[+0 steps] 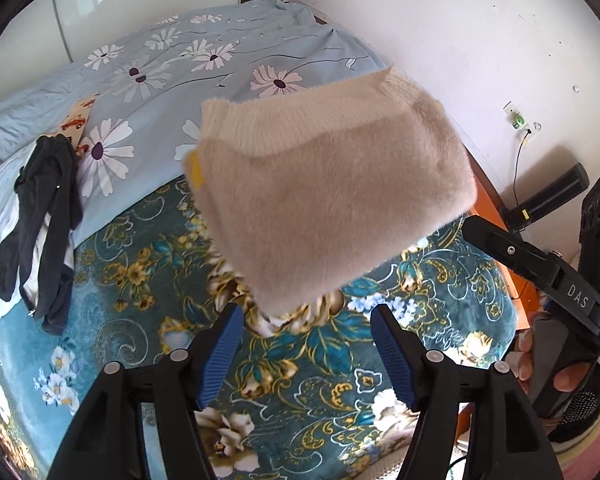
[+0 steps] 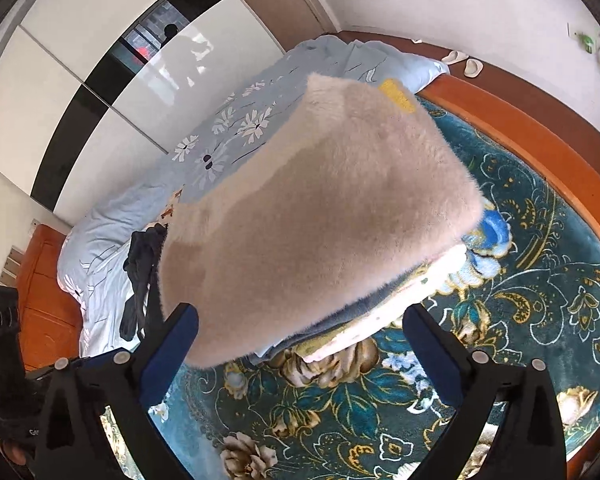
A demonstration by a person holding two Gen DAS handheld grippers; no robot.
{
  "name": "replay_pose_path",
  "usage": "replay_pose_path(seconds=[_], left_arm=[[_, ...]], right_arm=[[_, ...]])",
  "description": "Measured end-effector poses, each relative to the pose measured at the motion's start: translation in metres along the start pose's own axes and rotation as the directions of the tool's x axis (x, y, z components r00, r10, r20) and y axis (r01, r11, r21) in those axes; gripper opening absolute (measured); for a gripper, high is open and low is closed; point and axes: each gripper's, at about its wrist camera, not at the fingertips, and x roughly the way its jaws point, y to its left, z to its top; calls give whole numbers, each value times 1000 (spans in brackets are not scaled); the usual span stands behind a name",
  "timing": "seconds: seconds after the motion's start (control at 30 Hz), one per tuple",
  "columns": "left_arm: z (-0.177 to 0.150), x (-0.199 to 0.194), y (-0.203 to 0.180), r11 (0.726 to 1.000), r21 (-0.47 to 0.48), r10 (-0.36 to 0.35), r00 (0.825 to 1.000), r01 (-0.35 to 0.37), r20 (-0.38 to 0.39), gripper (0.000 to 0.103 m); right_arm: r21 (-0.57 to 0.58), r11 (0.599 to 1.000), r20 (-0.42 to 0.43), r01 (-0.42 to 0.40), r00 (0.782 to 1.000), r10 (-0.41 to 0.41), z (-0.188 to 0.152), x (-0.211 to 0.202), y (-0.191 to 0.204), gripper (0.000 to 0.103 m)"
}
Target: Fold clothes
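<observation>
A folded beige sweater [image 1: 332, 200] tops a stack on the bed [image 1: 148, 240], ribbed hem pointing away from both wide-open, empty tongs [image 1: 306, 356] [image 2: 300, 356].

A fuzzy beige sweater [image 1: 332, 196] lies on a teal blanket [image 1: 140, 280] with gold flowers, beside a pale-blue daisy-print duvet [image 1: 180, 52].

- Folded beige fuzzy knit sweater [image 1: 332, 200] with ribbed hem and yellow tag: one.
- Crumpled dark grey garment [image 1: 44, 232]: one.
- Teal plush blanket [image 1: 140, 280] with gold floral pattern: one.
- Pale blue daisy-print duvet [image 1: 172, 60]: one.
- Two-finger grippers with blue ribbed pads: two, the left gripper [image 1: 306, 354] and the right gripper [image 2: 302, 354].
- White slippers [image 2: 464, 62] on floor: two.
</observation>
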Motion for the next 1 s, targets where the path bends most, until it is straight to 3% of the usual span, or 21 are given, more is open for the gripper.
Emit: replay_pose_path(seconds=[0.1, 0.2, 0.37, 0.53, 0.8, 0.9, 1.0], left_arm=[[-15, -8, 2, 1000, 2, 7, 1000, -7, 14, 79], [-29, -15, 4, 1000, 4, 16, 1000, -16, 24, 83], [-50, -24, 13, 1000, -5, 9, 999, -9, 40, 87], [-67, -31, 31, 998, -47, -42, 998, 44, 42, 102], [-79, -47, 64, 991, -133, -24, 997, 33, 67, 103], [-86, -52, 73, 986, -167, 15, 995, 2, 103, 103], [-93, -58, 77, 977, -199, 107, 983, -77, 148, 103]], right_arm=[[-31, 999, 26, 33, 999, -32, -18, -14, 11, 103], [-83, 989, 108, 120, 988, -111, -32, -35, 27, 103], [-85, 964, 224, 252, 948, -228, -48, -65, 48, 103], [-46, 941, 260, 337, 913, -314, -58, -79, 58, 103], [-32, 936, 288, 351, 900, -328, -62, -91, 84, 103], [-83, 933, 271, 349, 909, -316, -65, -85, 95, 103], [-136, 928, 247, 346, 919, -306, -71, -75, 103, 103]])
